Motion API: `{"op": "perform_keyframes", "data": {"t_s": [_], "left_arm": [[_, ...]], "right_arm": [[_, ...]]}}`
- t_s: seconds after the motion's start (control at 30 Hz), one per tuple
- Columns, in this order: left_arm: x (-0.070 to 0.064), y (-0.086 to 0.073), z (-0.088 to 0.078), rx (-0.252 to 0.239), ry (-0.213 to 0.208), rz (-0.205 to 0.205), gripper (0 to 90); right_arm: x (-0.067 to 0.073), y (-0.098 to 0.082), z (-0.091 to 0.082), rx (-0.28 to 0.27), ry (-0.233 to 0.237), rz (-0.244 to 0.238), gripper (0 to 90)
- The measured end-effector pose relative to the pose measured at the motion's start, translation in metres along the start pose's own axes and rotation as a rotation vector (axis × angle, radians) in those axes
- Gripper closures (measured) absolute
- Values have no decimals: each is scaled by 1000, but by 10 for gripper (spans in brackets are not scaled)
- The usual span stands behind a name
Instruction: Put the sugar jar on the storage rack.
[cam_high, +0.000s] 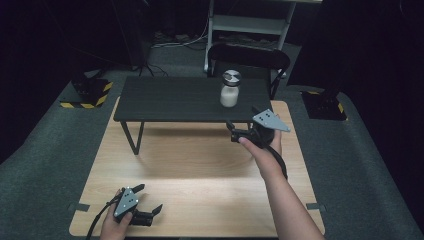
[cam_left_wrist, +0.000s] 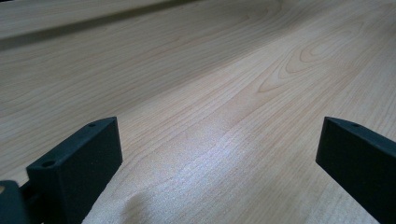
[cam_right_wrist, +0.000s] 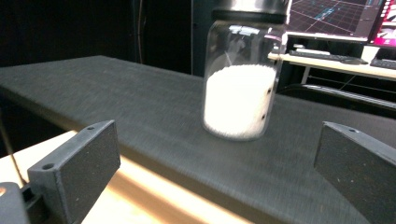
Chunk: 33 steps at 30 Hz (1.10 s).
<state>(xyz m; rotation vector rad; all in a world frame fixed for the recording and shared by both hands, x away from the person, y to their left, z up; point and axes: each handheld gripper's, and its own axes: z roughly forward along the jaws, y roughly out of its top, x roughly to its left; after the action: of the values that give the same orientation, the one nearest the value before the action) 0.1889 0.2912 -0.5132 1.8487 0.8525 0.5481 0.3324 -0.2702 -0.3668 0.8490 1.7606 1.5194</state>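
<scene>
Dark curtains and grey carpet ring a light wooden surface, on which stands a low black bench with hairpin legs. On that bench, toward its right end and well back from its front edge, a glass jar stands upright, roughly half full of white grains and closed with a metal lid. In the right gripper view the jar sits straight ahead.

Judging from this, the work is at its very start: an approach to the jar, with nothing grasped yet. The right gripper hovers just in front of the bench's front edge, below the jar and still apart from it, its fingers spread wide and empty. The left gripper rests far from the bench at the near edge of the wooden surface, its fingers likewise released, with bare wood grain between them. Closing the gap, gripping the jar and whatever follows all remain to be done.
</scene>
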Motion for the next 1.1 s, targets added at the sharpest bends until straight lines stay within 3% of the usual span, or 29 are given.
{"op": "perform_keyframes", "data": {"t_s": [0.5,0.7,1.1], "left_arm": [[-1,0,0,0,2,3,4],[-1,0,0,0,4,3,4],[-1,0,0,1,4,4,5]], "right_arm": [[13,-45,-51,1,46,-34,4],[16,-78,-78,21,57,-5,4],[21,-125,-109,42,39,23,4]]}}
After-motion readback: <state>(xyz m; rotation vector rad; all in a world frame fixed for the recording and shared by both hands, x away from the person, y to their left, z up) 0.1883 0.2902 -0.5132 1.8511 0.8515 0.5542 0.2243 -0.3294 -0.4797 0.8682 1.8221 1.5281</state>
